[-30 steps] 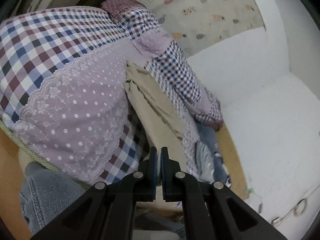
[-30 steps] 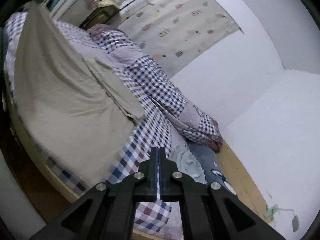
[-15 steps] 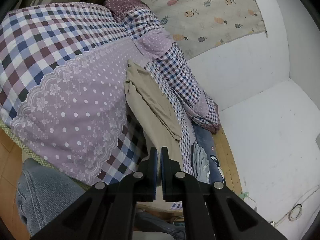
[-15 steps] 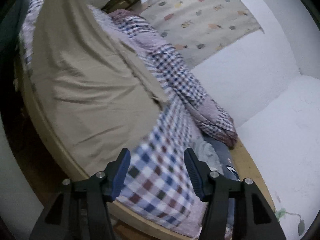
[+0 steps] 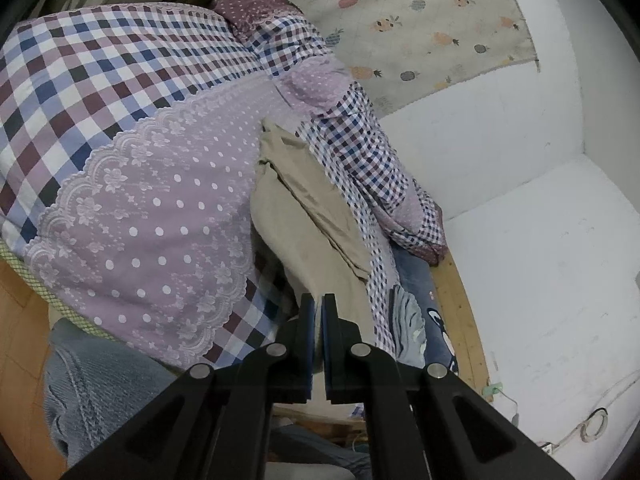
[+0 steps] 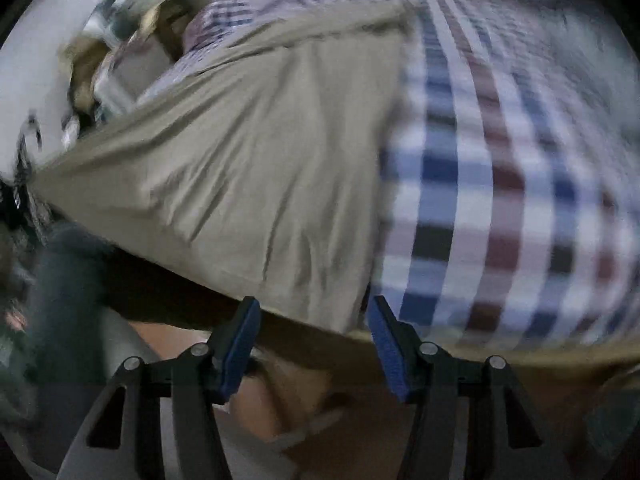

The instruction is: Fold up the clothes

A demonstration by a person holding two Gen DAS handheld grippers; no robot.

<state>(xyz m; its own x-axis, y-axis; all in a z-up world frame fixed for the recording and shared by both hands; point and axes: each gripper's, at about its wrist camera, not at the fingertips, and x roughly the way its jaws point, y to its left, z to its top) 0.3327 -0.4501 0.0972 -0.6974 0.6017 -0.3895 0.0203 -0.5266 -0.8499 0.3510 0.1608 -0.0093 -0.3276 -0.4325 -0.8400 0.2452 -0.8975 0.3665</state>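
Observation:
A beige garment [image 5: 304,208] lies on the checked bedspread [image 5: 104,80] and runs down to my left gripper [image 5: 318,312], which is shut on its near edge. In the blurred right wrist view the same beige garment [image 6: 256,168] spreads over the bed's side, stretched to a point at the far left. My right gripper [image 6: 312,320] is open, its blue pads [image 6: 240,340] apart, just below the garment's lower corner and beside the checked bedspread [image 6: 480,208]. Nothing sits between its fingers.
A lilac dotted lace panel [image 5: 160,216] crosses the bedspread. Grey knitwear [image 5: 88,380] hangs near the front left. Blue printed fabric [image 5: 416,288] lies by the wooden bed rail [image 5: 460,312] against the white wall [image 5: 540,260]. A pineapple-print cloth [image 5: 420,20] hangs behind.
My right gripper opened, letting go of the beige garment, and swung down close to the bed's edge and the garment's lower corner. The left gripper stayed shut and barely shifted.

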